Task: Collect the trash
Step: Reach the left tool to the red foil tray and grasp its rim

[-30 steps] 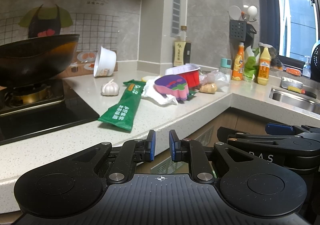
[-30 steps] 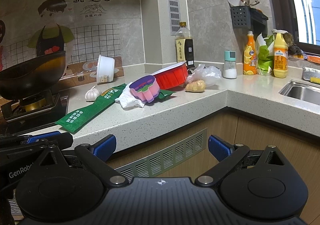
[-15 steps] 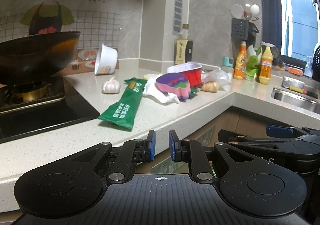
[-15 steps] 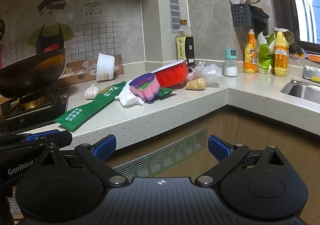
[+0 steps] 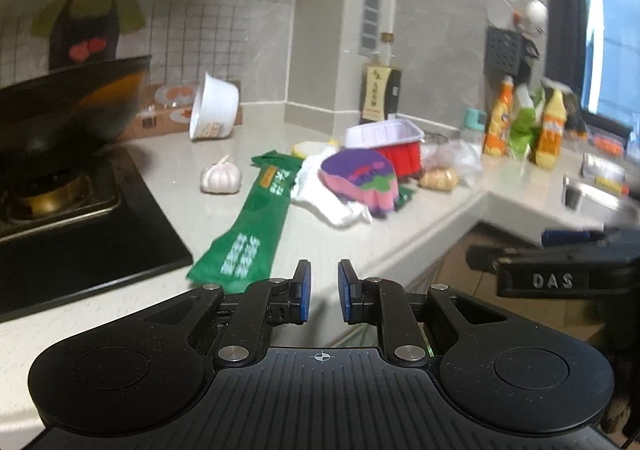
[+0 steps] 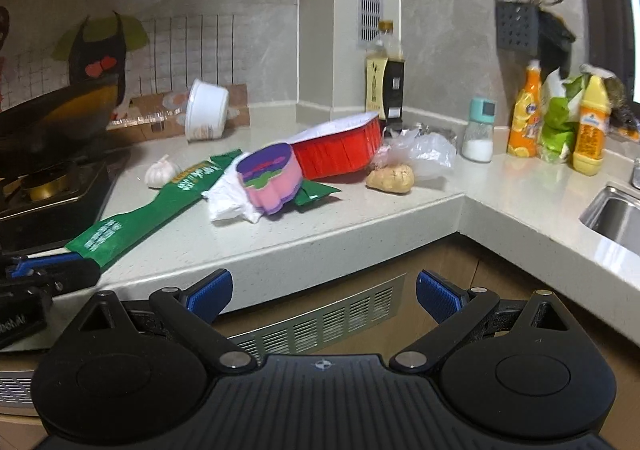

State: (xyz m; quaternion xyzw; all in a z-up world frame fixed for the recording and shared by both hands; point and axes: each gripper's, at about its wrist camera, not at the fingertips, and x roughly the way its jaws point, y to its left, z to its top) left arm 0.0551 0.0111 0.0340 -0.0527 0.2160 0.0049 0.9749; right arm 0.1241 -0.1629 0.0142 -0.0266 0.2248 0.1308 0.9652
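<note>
1. The left gripper [image 5: 323, 290] hangs in front of the counter [image 5: 280, 234], its jaws narrow with a small gap and nothing between them.
2. The right gripper [image 6: 324, 290] stands wide and empty, below the counter edge.
3. The trash lies mid-counter: a green wrapper [image 6: 152, 206], a white crumpled bag [image 6: 228, 202], a pink cup [image 6: 272, 178] on its side, and a red tray [image 6: 340, 150] tilted behind it.
4. A garlic bulb [image 5: 221, 178] sits near the stove [image 5: 80, 242].
</note>
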